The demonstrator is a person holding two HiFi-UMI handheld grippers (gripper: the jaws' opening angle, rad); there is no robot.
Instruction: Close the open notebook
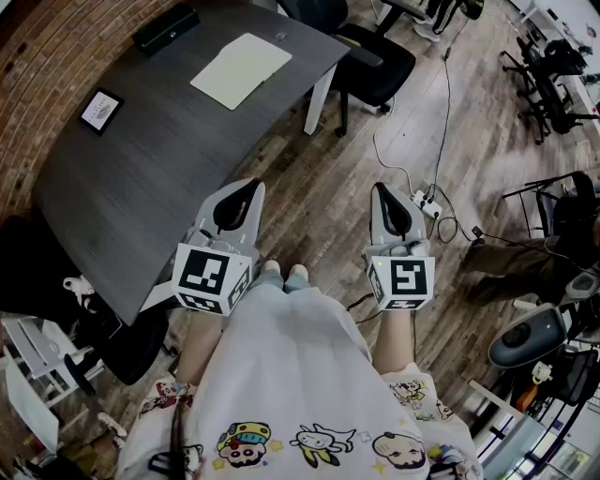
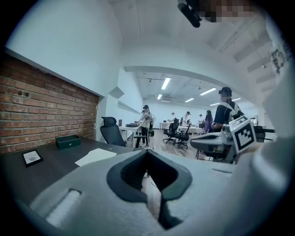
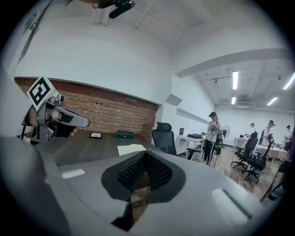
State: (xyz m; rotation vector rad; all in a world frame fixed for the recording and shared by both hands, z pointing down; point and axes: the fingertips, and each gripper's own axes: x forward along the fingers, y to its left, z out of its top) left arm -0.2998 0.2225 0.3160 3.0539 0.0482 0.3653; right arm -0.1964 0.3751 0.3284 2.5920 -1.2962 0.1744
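Observation:
A pale notebook (image 1: pixel 242 70) lies flat on the far part of the dark grey table (image 1: pixel 141 178); it also shows as a pale sheet in the left gripper view (image 2: pixel 96 156) and the right gripper view (image 3: pixel 131 149). Both grippers hang close to the person's body, well short of the notebook. My left gripper (image 1: pixel 241 191) is over the table's near corner, jaws shut and empty. My right gripper (image 1: pixel 387 193) is over the wooden floor to the table's right, also shut with nothing in it. Each gripper shows in the other's view: the right gripper (image 2: pixel 226 138), the left gripper (image 3: pixel 50 115).
A dark box (image 1: pixel 166 28) and a small framed card (image 1: pixel 100 111) sit on the table by the brick wall. A black office chair (image 1: pixel 375 61) stands behind the table. A power strip (image 1: pixel 427 202) with cables lies on the floor. People stand far back in the room.

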